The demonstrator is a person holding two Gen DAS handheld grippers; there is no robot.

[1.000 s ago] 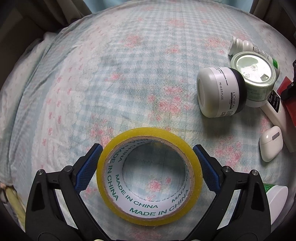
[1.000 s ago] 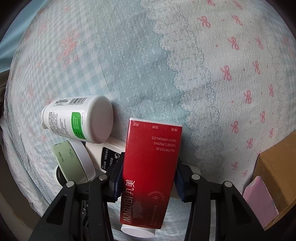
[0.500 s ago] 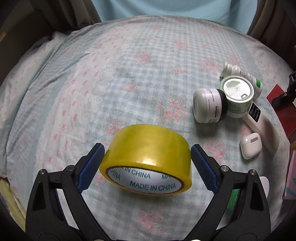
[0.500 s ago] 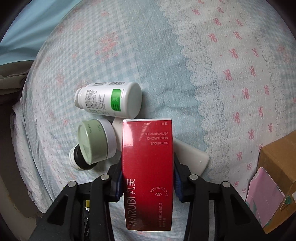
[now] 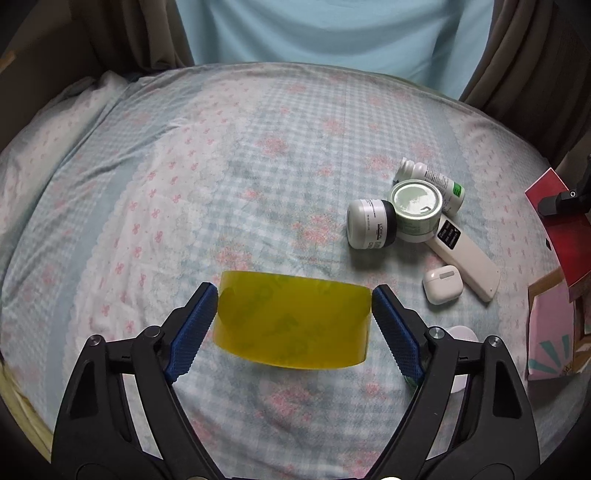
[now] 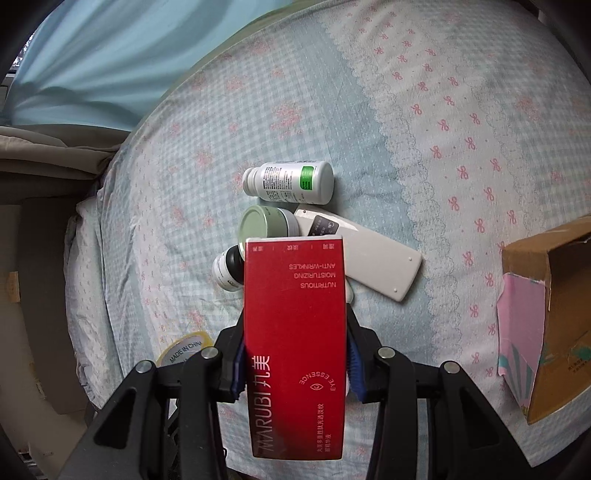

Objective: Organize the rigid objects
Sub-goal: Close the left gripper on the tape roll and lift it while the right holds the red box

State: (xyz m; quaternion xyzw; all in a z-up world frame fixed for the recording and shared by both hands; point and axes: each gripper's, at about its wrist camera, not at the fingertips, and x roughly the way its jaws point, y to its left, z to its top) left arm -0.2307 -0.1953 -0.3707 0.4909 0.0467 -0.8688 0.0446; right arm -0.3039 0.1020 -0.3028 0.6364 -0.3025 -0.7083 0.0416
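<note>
My left gripper [image 5: 294, 314] is shut on a yellow roll of tape [image 5: 293, 325] and holds it above the bed, its side facing the camera. My right gripper [image 6: 295, 365] is shut on a red Marubi carton [image 6: 295, 347] and holds it above the pile. On the bed lie a white pill bottle [image 5: 434, 182] [image 6: 291, 181], a green-lidded jar [image 5: 417, 210] [image 6: 266, 225], a black and white L'Oreal jar [image 5: 371, 229] [image 6: 227, 271], a white remote [image 5: 463, 256] [image 6: 369, 258] and a white earbud case [image 5: 442, 284].
A cardboard box with a pink panel [image 6: 546, 317] [image 5: 550, 332] stands at the bed's right side. The flowered bedsheet [image 5: 221, 166] spreads left and far of the pile. Curtains [image 5: 332, 33] hang behind the bed. The red carton [image 5: 561, 229] shows at the left wrist view's right edge.
Both grippers have risen away from the bed with their objects. The tape roll has tilted from its hole facing the camera to its side facing it. The pile has not moved.
</note>
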